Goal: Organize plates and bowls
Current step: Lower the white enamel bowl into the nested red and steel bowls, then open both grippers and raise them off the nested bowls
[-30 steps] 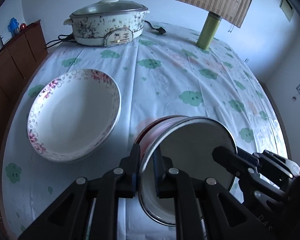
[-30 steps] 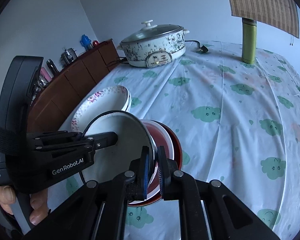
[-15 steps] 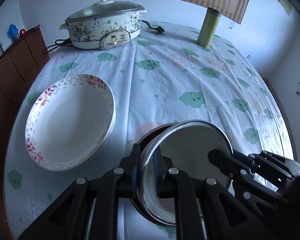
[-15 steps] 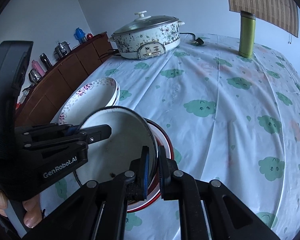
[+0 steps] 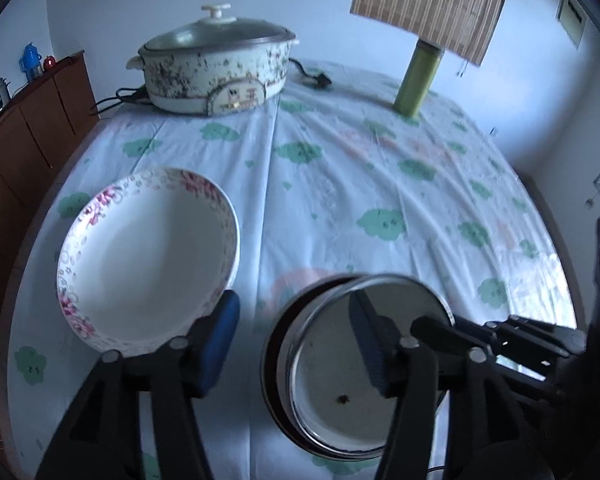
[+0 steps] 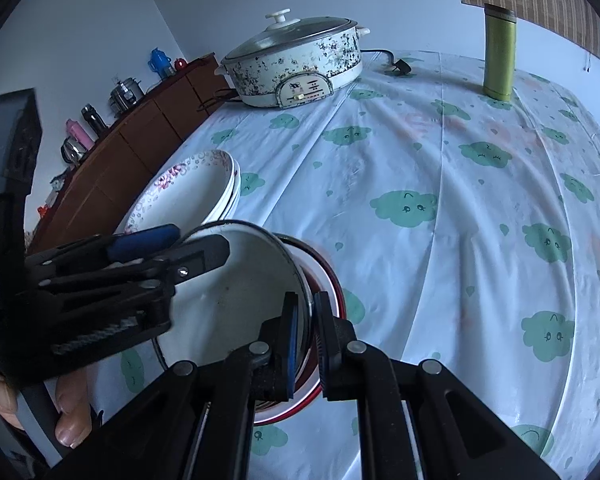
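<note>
Two wrist views over a table (image 5: 380, 184) under a pale cloth printed with green clouds.

Lower centre of the left view: white enamel bowl (image 5: 340, 376) nested in a red bowl (image 6: 332, 280). Left gripper (image 5: 296, 344) spread apart, jaws just opened, blue pads clear of the white bowl's rim, one outside it and one over its inside.

Lower centre of the right view: right gripper (image 6: 305, 336) pinching the white bowl's near rim between its pads.

Left of centre: stack of white plates (image 5: 148, 256) with pink floral rims, just beside the bowls.

Upper frame: speckled electric pot (image 5: 216, 68) with glass lid; upper right, green bottle (image 5: 418, 76).

Lower left of the right view: fingers (image 6: 72, 412) around the left gripper's handle.
</note>
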The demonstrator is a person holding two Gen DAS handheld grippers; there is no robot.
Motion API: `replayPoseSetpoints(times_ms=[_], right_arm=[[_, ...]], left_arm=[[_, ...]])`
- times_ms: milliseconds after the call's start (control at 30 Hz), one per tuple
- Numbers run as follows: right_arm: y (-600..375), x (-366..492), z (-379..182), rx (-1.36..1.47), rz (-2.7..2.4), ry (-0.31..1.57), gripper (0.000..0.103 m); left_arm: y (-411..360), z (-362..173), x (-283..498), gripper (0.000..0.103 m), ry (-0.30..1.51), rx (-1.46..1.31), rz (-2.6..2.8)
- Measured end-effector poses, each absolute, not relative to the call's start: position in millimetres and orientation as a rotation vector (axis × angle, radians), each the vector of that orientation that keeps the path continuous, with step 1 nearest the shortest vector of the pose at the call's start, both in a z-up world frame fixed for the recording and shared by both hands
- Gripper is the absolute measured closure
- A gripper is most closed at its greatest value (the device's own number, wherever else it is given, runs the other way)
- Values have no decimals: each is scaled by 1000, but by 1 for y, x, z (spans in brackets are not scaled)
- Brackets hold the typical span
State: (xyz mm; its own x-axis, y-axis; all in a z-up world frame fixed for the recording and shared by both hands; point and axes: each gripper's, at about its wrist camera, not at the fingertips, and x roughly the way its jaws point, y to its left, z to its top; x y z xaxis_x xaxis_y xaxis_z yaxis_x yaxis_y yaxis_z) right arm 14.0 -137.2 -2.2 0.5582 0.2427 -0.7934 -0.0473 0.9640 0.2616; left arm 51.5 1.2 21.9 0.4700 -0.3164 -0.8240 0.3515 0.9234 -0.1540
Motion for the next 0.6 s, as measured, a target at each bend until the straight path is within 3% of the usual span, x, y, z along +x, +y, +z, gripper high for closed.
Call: replayPoseSetpoints(times_ms=[267,600], right_arm=[[-146,17,0,280,198,909,90],[-173,3,7,313,205,684,90]], left_arm=[[18,29,65,41,943,-2,-351],[13,17,61,41,819,7,-332]])
